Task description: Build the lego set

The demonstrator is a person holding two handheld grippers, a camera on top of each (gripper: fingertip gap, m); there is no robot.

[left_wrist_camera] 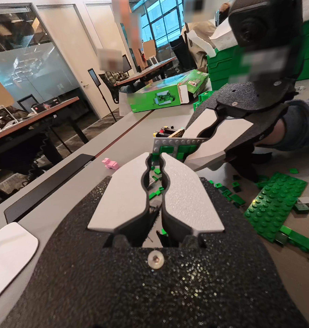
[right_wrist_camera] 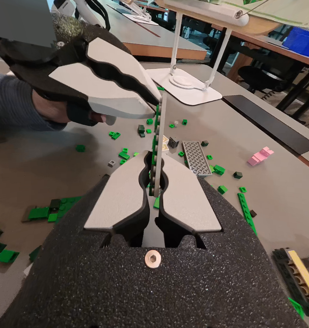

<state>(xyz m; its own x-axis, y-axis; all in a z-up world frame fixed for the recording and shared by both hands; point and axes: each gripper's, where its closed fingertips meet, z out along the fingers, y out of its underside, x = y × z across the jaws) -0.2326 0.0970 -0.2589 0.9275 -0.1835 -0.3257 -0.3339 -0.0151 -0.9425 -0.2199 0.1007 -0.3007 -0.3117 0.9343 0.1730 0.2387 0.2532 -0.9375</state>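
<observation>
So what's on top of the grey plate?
Green tiles sit on the plate, covering part of its studs; one edge row is bare. The right gripper hides the end it clamps.

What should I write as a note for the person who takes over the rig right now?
Right claw: shut on the grey plate, held on edge above the table.
Left claw: its tips are at the plate's far edge, over the green tiles; whether it grips them cannot be told.
Done: several green tiles are on the plate's stud side.
Around: loose green tiles, a second grey plate lying studs down, a pink pig, a big green plate, the box.
Left: more tiles on the plate, then the remaining parts.
</observation>
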